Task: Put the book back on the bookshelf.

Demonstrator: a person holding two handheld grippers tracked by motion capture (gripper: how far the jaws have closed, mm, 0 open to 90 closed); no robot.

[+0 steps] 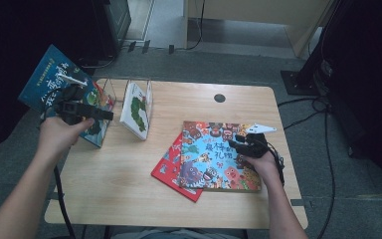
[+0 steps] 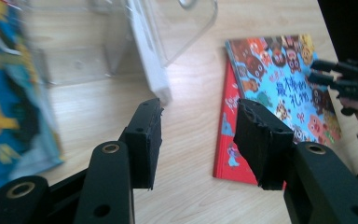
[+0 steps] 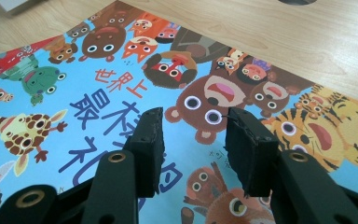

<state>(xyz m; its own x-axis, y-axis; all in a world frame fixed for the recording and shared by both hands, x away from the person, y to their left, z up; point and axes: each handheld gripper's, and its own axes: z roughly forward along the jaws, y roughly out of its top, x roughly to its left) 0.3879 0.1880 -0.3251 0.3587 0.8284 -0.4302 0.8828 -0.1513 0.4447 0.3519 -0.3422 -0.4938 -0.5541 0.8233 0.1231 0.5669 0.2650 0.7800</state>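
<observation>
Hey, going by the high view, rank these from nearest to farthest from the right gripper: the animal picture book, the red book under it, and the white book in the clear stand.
1. Animal picture book, directly under the right gripper.
2. Red book, peeking out left.
3. White book, upright in the far-left stand.

Red book (image 1: 168, 168) mostly hidden under animal book (image 1: 219, 154); teal book (image 2: 9, 93) blurred

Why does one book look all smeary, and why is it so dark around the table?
In the left gripper view the blue book at the left edge is blurred, while the animal book stays fairly sharp. In the high view the table is brightly lit but the room's corners are almost black. The right gripper view is crisp.
</observation>
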